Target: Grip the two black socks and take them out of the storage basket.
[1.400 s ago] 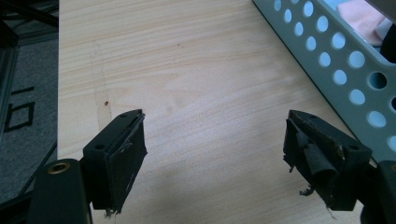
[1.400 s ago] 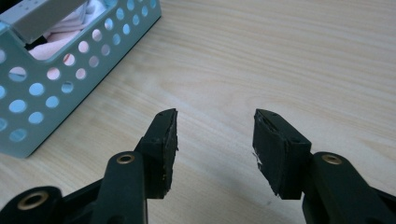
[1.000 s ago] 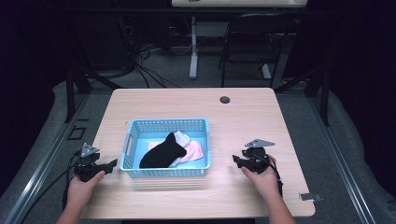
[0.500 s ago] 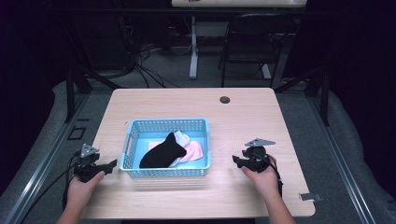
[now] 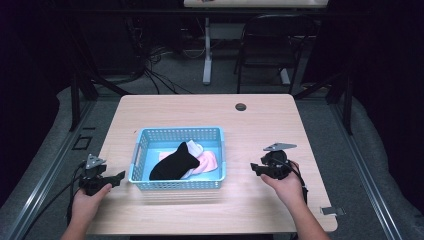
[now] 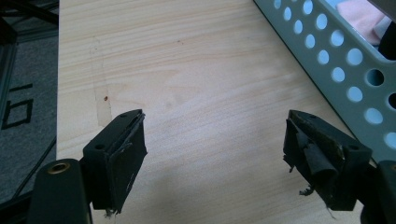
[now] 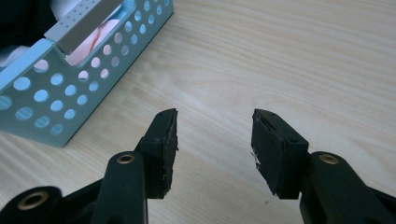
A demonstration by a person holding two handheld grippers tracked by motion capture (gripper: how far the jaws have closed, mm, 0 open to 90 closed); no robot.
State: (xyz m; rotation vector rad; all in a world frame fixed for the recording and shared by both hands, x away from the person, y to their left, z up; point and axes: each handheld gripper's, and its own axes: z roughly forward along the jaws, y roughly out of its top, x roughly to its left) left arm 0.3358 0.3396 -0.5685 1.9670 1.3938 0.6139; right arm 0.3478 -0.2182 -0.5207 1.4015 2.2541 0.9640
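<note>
- Left gripper [image 5: 119, 176] near tabletop's front-left corner, jaws wide apart, nothing held.
- Right gripper [image 5: 253, 168] toward front-right, jaws parted, empty.
- Blue basket [image 5: 141, 145] between them, mid-tabletop; black sock [image 5: 172, 162] atop pink cloth [image 5: 211, 162] inside.

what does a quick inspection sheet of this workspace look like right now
surface: pale wood table, bare apart from a dark round grommet near its far edge
job's things: blue perforated basket holding a black sock over pink and white cloth
clutter: nothing seen
grippers: left hand-held gripper open, empty, left of the basket; right hand-held gripper open, empty, to its right
cables: one cable trails from the left gripper off the table edge
surroundings: grey carpet, dark chair, floor cables beyond the table
</note>
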